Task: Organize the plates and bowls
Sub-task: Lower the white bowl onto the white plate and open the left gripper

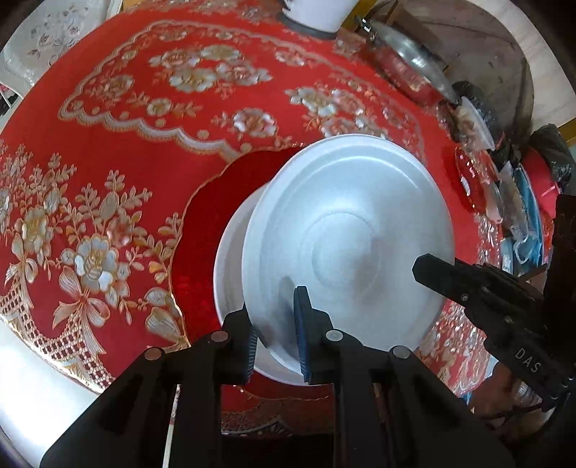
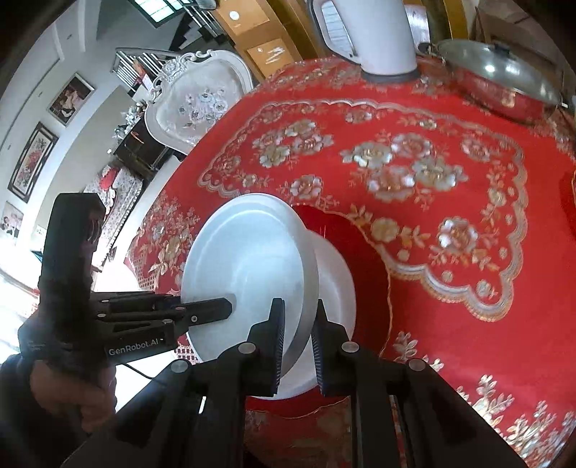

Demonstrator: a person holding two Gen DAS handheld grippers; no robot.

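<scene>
A white plate (image 1: pixel 345 244) (image 2: pixel 244 259) is held tilted above the red floral tablecloth (image 1: pixel 144 144) (image 2: pixel 432 180). My left gripper (image 1: pixel 275 331) is shut on its near rim in the left wrist view. My right gripper (image 2: pixel 298 334) is shut on the rim from the opposite side. Each gripper shows in the other's view, one finger lying over the plate's face: the right gripper (image 1: pixel 468 288) and the left gripper (image 2: pixel 187 313). A second white dish (image 1: pixel 230 270) (image 2: pixel 334 277) lies just beneath the plate, mostly hidden by it.
At the table's far edge stand a white electric kettle (image 2: pixel 374 36) (image 1: pixel 316 14) and a lidded steel pot (image 2: pixel 504 79) (image 1: pixel 406 61). A red glass dish (image 1: pixel 475 180) and bagged items sit along the right edge. An ornate white chair (image 2: pixel 194 104) stands behind the table.
</scene>
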